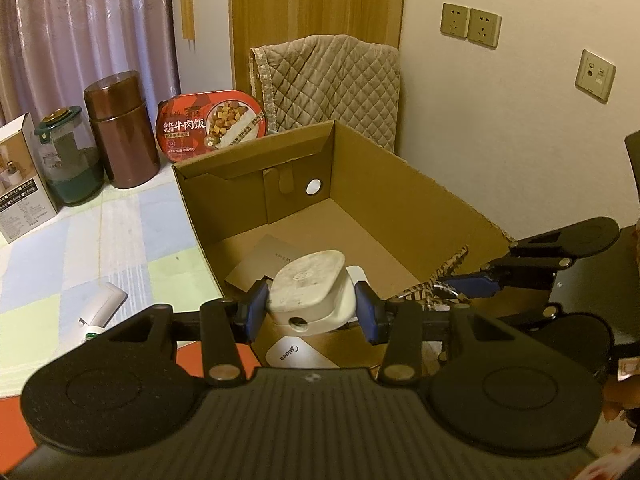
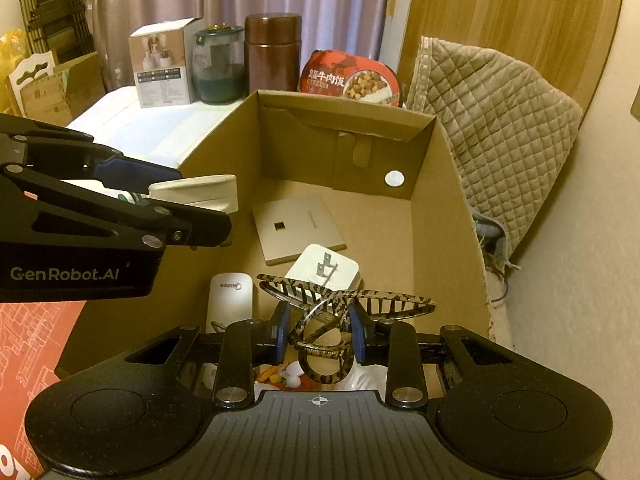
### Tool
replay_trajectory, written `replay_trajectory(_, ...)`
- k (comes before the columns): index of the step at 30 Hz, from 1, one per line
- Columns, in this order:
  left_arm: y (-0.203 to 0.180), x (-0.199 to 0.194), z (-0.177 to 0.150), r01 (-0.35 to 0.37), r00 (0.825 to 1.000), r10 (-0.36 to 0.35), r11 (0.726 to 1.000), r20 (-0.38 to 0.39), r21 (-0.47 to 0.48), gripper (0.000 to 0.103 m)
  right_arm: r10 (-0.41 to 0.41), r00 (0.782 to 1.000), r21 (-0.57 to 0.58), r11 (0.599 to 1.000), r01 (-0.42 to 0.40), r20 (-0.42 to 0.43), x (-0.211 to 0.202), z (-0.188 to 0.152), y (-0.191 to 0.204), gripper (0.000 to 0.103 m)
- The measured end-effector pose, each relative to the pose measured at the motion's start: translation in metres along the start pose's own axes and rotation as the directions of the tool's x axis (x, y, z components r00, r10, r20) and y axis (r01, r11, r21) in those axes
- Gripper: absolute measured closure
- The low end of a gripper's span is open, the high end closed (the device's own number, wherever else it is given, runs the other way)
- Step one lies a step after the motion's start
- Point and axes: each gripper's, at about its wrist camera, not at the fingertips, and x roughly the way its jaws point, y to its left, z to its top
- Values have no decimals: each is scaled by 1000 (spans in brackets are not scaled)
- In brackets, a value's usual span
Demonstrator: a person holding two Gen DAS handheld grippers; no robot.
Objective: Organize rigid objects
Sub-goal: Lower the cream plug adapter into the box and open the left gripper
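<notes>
My left gripper (image 1: 310, 314) is shut on a white rounded plastic case (image 1: 308, 288) and holds it over the near-left part of the open cardboard box (image 1: 400, 176); the case also shows in the right wrist view (image 2: 196, 194). My right gripper (image 2: 320, 334) is shut on a tortoiseshell hair claw clip (image 2: 336, 312), held above the box's near edge. In the box lie a flat beige card box (image 2: 298, 226), a white plug adapter (image 2: 324, 270) and a white Midea remote (image 2: 230, 300).
Behind the box stand a brown canister (image 1: 120, 128), a glass jar with green contents (image 1: 68, 160), a white product carton (image 1: 22, 180) and a red meal pack (image 1: 212, 120). A white bottle (image 1: 100, 308) lies on the checked cloth at left. A quilted cover (image 2: 492, 120) is at right.
</notes>
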Motion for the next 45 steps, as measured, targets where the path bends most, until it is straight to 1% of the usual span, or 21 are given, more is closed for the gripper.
replay_trajectory(20, 0, 12, 0, 8, 1000, -8, 1000, -18, -4, 61, 9, 1000, 12, 1000, -9, -14, 6, -2, -1, 75)
replay_trajectory(21, 0, 12, -1, 2, 1000, -2, 1000, -11, -8, 59, 9, 1000, 15, 1000, -9, -14, 6, -2, -1, 75)
replay_trajectory(22, 1, 11, 0, -9, 1000, 9, 1000, -3, -15, 52, 9, 1000, 17, 1000, -9, -14, 6, -3, -1, 75)
replay_trajectory(25, 7, 1, 1, -5, 1000, 7, 998, 29, -55, 52, 10, 1000, 19, 1000, -10, -13, 5, -3, -1, 75)
replay_trajectory(34, 15, -26, 7, -28, 997, 34, 997, 74, -71, 52, 10, 1000, 19, 1000, -10, -8, -1, -3, 2, 75)
replay_trajectory(45, 14, -34, 2, -28, 997, 33, 997, 73, -71, 52, 9, 1000, 32, 999, -9, -8, -8, -3, 3, 75)
